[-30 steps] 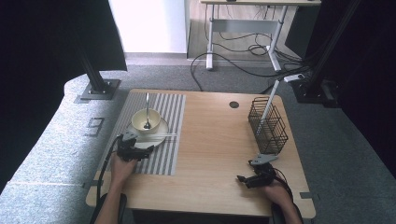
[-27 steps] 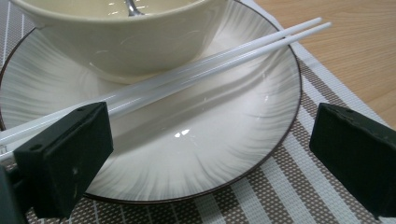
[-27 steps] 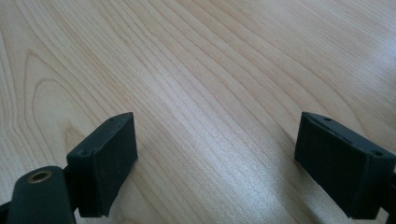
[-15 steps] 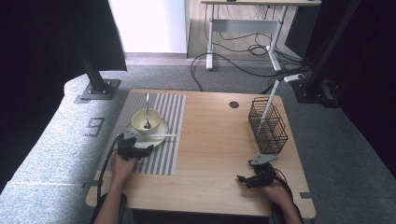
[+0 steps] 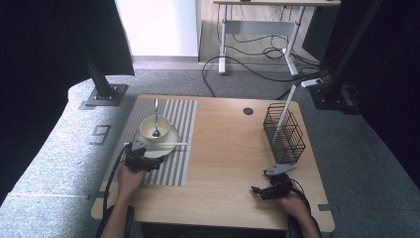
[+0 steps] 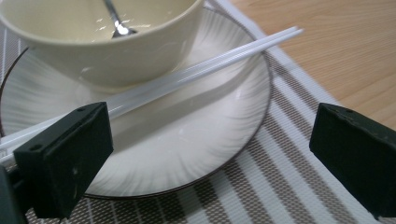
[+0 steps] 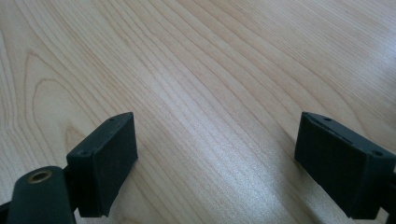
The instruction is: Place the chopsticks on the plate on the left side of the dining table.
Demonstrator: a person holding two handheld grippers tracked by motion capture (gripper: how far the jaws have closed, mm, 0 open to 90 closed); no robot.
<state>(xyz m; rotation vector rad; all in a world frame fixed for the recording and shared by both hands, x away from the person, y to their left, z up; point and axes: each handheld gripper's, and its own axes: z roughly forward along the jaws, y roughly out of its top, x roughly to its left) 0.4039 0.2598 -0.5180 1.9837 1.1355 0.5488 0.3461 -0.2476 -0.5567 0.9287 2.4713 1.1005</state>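
A: So, how far along is the work judged to be?

B: Hardly begun. The left gripper (image 5: 141, 157) is held at the near rim of the plate (image 6: 154, 154), jaws spread wide, and nothing is gripped yet. The 2 chopsticks (image 6: 196, 70) are seen lying side by side across the plate, just in front of the bowl (image 6: 102, 51), with their near ends passing beside the left pad (image 6: 65, 158).

A: And where is the rest placed?

B: A spoon (image 5: 156, 116) is left standing in the bowl, and plate and bowl are set on a striped mat (image 5: 181, 144). A wire basket (image 5: 285, 136) is seen well apart, at the far right of the table (image 5: 228, 163), with 1 pale stick-like thing already propped in it.

A: What of the right gripper (image 5: 271, 187)?

B: It is rested near the table's front edge, jaws released, with bare wood between them.

A: So what is left?

B: Probably everything: the chopsticks are still to be grasped, lifted and, it is judged, carried to the basket.
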